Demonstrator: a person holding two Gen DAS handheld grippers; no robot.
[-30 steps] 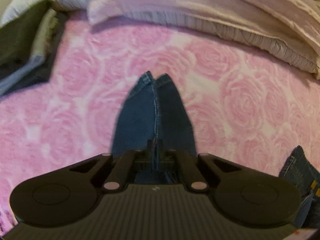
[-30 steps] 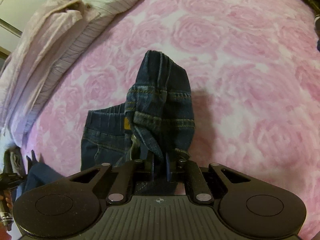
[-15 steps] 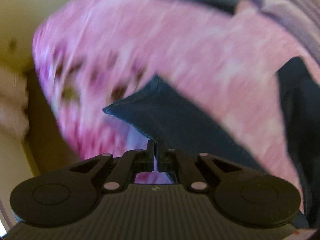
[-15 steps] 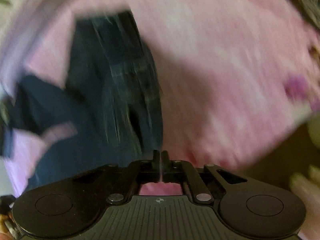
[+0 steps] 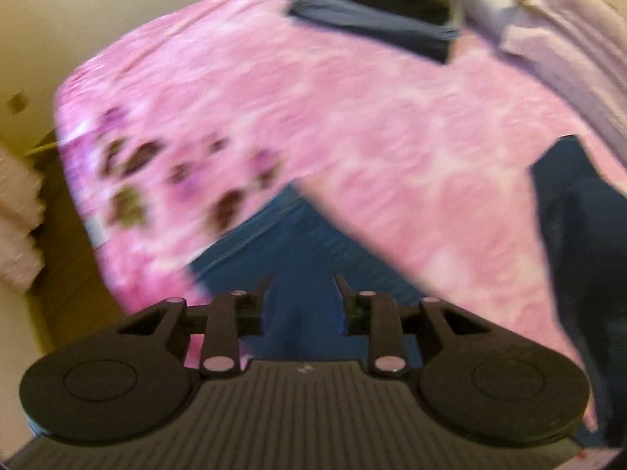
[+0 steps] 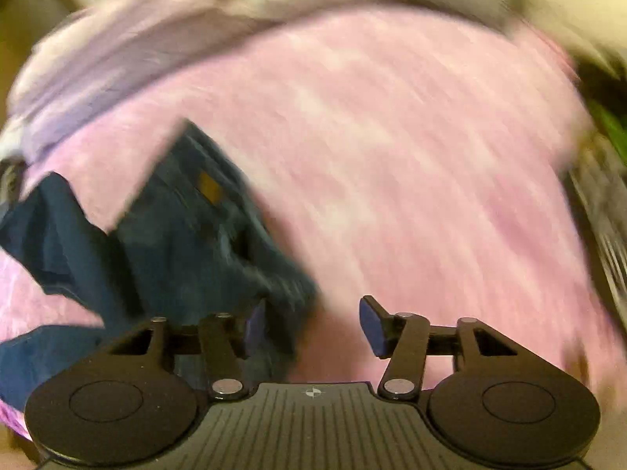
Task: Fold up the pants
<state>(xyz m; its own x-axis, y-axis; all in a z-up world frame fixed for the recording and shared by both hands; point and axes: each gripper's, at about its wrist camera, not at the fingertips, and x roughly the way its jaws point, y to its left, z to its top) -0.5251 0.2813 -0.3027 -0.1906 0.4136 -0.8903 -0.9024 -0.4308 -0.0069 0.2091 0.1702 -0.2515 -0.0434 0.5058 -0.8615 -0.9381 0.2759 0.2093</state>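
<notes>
The blue jeans lie on the pink rose blanket (image 5: pixel 392 137). In the blurred left wrist view one denim leg (image 5: pixel 298 243) runs under my left gripper (image 5: pixel 303 286). Its jaws are opening, and the cloth lies below and between the fingers without being pinched. More of the jeans (image 5: pixel 580 235) lies at the right edge. In the right wrist view the waist end (image 6: pixel 188 227), with its tan label, lies to the left. My right gripper (image 6: pixel 313 321) is opening wide. The denim's edge rests by the left finger (image 6: pixel 252 329), and the blue pads grip nothing.
The bed's corner and edge (image 5: pixel 78 196) are close on the left, with floor beyond. A folded pile of dark clothes (image 5: pixel 372 11) sits at the far side. Lilac striped bedding (image 5: pixel 568 47) (image 6: pixel 117 58) lines the bed's head. Dark and green objects (image 6: pixel 603 156) lie past the right edge.
Both grippers were shut on the jeans and now have their jaws apart, with the denim released. Both views have swung. The left gripper has moved toward the bed's corner, stretching the leg out.
</notes>
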